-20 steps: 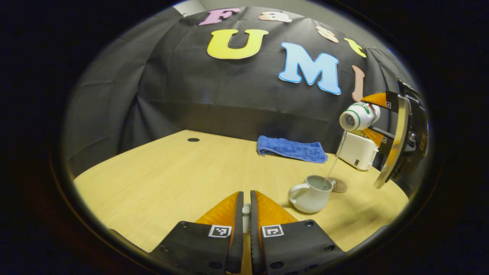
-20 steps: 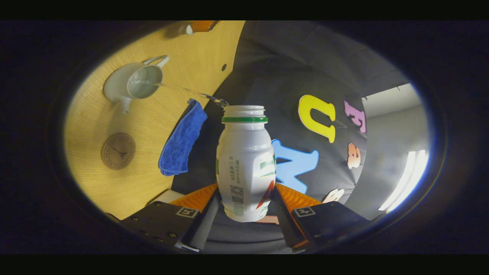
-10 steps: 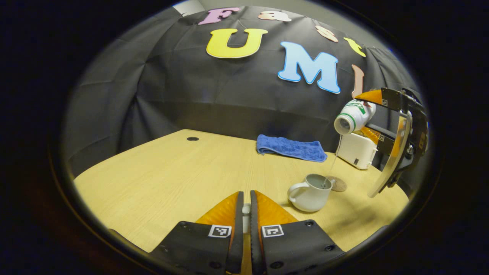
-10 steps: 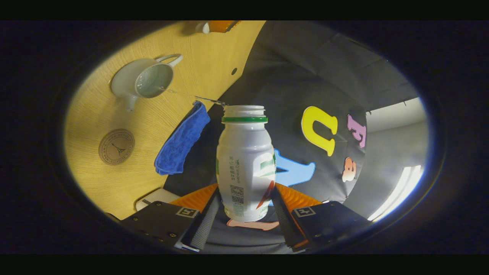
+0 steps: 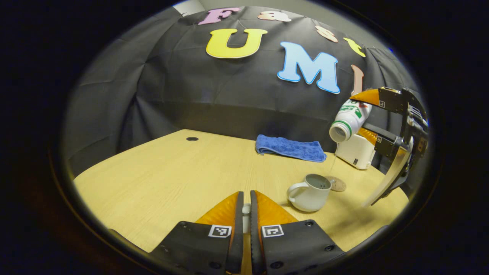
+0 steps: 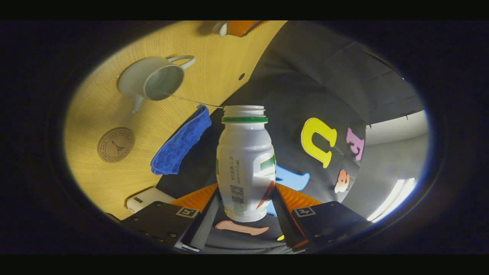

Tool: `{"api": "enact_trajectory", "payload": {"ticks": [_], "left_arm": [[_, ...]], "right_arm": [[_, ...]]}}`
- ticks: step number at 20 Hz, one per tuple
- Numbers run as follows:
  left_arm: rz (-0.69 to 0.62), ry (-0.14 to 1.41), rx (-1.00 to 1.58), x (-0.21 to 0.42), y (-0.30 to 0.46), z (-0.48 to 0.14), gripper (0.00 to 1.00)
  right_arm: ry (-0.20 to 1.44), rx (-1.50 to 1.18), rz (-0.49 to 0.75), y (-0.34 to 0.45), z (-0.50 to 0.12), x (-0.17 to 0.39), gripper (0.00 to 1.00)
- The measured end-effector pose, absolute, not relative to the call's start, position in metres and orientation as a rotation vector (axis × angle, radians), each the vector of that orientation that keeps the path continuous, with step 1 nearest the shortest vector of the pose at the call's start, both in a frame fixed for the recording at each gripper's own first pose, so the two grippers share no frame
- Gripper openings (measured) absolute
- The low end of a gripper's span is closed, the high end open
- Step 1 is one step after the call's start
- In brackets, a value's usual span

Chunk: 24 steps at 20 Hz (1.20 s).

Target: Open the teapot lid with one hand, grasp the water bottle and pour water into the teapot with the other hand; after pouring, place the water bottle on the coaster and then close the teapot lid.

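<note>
Right gripper is clamping the bottle low on its body, both fingers pressing its sides, and tipping it mouth-down above the teapot. A thin thread of water is running from the mouth toward the open pot; judging by how fine it is, the pour is nearly spent.

Teapot is sitting on the table, lidless, handle pointing to 9 o'clock in the left gripper view. Coaster is lying just beside it at 2 o'clock, probably kept close so the bottle has a short trip down.

Left gripper is hanging back at the pot's 8 o'clock, fingers nearly closed on something small and pale, likely the lid, though too little is visible to be sure. Holding off there keeps it out of the stream.

Blue towel is lying at the table's far edge.
</note>
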<state>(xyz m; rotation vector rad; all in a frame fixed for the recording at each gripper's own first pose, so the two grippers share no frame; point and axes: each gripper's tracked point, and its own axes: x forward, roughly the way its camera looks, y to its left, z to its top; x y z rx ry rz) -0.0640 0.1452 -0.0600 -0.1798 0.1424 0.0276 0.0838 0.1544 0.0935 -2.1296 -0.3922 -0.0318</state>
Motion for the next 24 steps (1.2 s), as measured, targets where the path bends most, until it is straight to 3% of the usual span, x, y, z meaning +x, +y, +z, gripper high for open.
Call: {"api": "enact_trajectory", "payload": {"ticks": [3,4,7,10,16,24], "left_arm": [[0.026,0.143,-0.179,-0.064,0.145,-0.060,0.12],[0.026,0.143,-0.179,-0.063,0.145,-0.061,0.15],[0.025,0.144,-0.178,-0.064,0.145,-0.061,0.12],[0.025,0.143,-0.179,-0.064,0.145,-0.060,0.15],[0.013,0.132,-0.171,-0.063,0.144,-0.056,0.19],[-0.055,0.080,-0.107,-0.036,0.110,-0.020,0.15]], "right_arm": [[-0.409,-2.146,-0.038,0.158,0.094,0.084,0.75],[-0.412,-2.146,-0.039,0.159,0.094,0.084,0.75],[-0.408,-2.137,-0.033,0.159,0.091,0.084,0.75],[-0.389,-2.115,-0.021,0.155,0.087,0.085,0.75],[-0.159,-1.745,0.091,0.122,0.048,0.088,0.75],[0.064,-1.153,0.106,0.074,0.006,0.081,0.75]]}}
